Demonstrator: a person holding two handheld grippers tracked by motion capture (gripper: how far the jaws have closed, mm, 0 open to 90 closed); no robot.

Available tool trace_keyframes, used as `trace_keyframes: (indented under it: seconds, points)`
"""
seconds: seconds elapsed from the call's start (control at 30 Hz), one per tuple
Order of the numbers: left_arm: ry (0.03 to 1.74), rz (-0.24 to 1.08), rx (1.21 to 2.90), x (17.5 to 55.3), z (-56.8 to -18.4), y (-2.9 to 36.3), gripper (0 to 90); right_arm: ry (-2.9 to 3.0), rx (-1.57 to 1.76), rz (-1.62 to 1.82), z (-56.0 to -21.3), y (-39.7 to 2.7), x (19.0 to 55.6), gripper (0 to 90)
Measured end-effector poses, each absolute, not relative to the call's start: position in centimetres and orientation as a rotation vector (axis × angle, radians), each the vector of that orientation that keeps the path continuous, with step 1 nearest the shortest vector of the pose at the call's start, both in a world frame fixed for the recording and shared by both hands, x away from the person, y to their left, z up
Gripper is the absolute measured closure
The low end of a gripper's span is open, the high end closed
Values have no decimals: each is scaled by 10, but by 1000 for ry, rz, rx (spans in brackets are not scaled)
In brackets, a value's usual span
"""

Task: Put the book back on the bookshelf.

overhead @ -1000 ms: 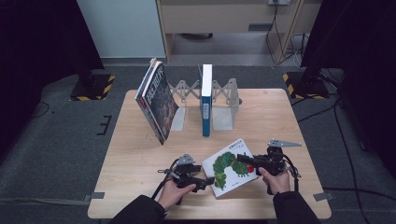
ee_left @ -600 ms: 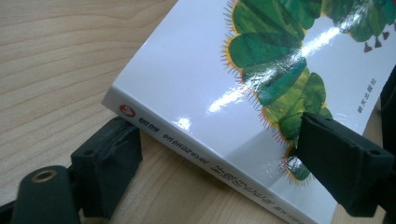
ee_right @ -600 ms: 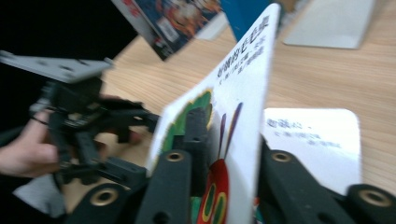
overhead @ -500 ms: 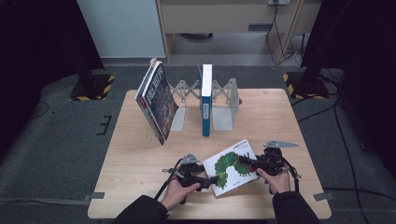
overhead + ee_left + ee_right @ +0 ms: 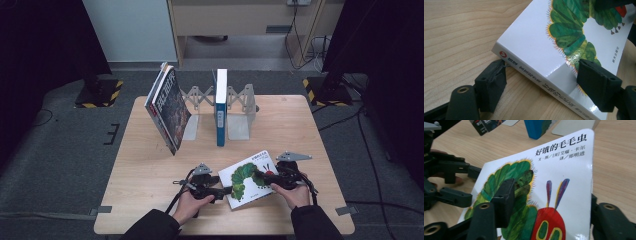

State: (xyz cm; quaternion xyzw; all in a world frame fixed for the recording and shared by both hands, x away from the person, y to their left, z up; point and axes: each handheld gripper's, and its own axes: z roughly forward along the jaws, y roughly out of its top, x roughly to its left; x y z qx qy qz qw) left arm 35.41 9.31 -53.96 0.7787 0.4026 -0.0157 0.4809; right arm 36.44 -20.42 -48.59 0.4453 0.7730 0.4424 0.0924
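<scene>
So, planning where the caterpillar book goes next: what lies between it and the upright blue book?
Bare wooden table separates the caterpillar book from the blue book, seen in the high view.

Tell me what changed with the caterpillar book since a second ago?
The right gripper has just been opening, loosening its hold on the book, which stays between its jaws. The left gripper has just been closing around the book's spine edge. The book barely shifted. The standing books and bookends stayed put.

Even overhead light on the worktop [image 5: 150,150], dark surroundings; glare on the glossy book cover [image 5: 554,72]; near fingers [image 5: 504,200] soft-focused.
</scene>
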Motion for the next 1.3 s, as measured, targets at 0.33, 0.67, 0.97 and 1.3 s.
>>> trace_keyframes:
  seconds: [0.33, 0.67, 0.97, 1.3]
  points:
    - [984, -30, 1904, 354, -539, 93, 260, 2282, 1320, 1205, -497, -203, 368, 291]
    - [989, -14, 1911, 354, -539, 93, 296, 2328, 1379, 1058, -509, -205, 372, 231]
    - [988, -19, 1908, 354, -539, 94, 299, 2350, 1435, 1033, -516, -206, 373, 247]
    - [992, -38, 1895, 355, -540, 95, 298, 2343, 1436, 1076, -515, -206, 372, 280]
